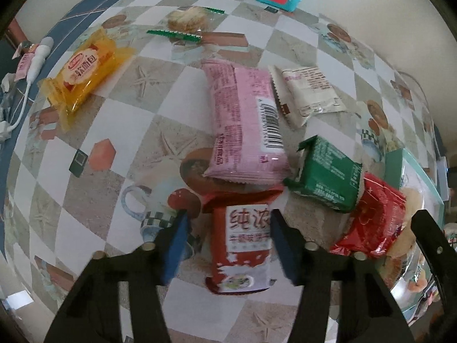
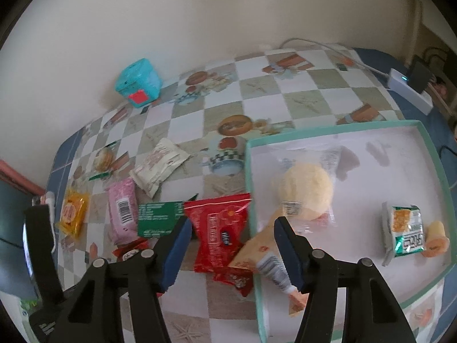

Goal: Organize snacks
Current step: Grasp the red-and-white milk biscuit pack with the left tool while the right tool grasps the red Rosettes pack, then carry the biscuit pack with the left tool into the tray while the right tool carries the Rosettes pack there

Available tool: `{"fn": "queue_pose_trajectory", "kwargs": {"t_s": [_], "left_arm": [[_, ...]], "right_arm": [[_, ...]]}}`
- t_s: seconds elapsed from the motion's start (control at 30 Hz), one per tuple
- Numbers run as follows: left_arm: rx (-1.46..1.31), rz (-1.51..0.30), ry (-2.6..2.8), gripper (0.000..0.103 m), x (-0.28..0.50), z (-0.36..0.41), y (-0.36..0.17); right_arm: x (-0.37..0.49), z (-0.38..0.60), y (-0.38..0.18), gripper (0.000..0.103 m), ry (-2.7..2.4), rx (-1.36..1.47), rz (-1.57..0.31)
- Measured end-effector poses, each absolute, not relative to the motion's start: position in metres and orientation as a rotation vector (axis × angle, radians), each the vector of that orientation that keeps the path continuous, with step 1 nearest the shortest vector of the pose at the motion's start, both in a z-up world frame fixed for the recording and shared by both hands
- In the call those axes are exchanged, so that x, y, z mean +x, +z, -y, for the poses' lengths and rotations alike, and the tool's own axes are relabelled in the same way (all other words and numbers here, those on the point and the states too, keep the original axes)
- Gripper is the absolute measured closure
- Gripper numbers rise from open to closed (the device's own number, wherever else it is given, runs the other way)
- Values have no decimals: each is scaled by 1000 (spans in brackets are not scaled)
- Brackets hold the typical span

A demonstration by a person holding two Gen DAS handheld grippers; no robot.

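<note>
Partly hidden between the wide-open left gripper, a red-and-white packet; right gripper gapes empty.

Home dining table: patterned oilcloth, plain wall.

Loose snack packets, a pink one and a green one, lie clustered beside a tray apparently holding few.

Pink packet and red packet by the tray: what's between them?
The green packet lies between the pink packet and the red packet, seen in the right wrist view.
</note>
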State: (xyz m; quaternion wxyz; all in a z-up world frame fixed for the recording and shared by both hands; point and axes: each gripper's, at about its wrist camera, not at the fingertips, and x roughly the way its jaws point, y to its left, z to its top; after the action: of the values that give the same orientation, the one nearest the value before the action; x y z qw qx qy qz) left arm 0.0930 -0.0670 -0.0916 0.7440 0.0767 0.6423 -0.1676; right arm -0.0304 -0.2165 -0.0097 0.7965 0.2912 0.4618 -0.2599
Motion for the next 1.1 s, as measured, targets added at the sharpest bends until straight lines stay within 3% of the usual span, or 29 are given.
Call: {"fn": "queue_pose_trajectory", "kwargs": {"t_s": [0.8, 1.0, 1.1], "left_arm": [[56, -1410, -198, 53, 129, -6, -98], [61, -1407, -196, 53, 131, -4, -100], [51, -1400, -204, 62, 125, 7, -96]], "right_arm": [[9, 173, -55, 46, -439, 507, -1162], [10, 170, -56, 58, -444, 489, -1154], [7, 172, -52, 60, -451, 505, -1138]]}}
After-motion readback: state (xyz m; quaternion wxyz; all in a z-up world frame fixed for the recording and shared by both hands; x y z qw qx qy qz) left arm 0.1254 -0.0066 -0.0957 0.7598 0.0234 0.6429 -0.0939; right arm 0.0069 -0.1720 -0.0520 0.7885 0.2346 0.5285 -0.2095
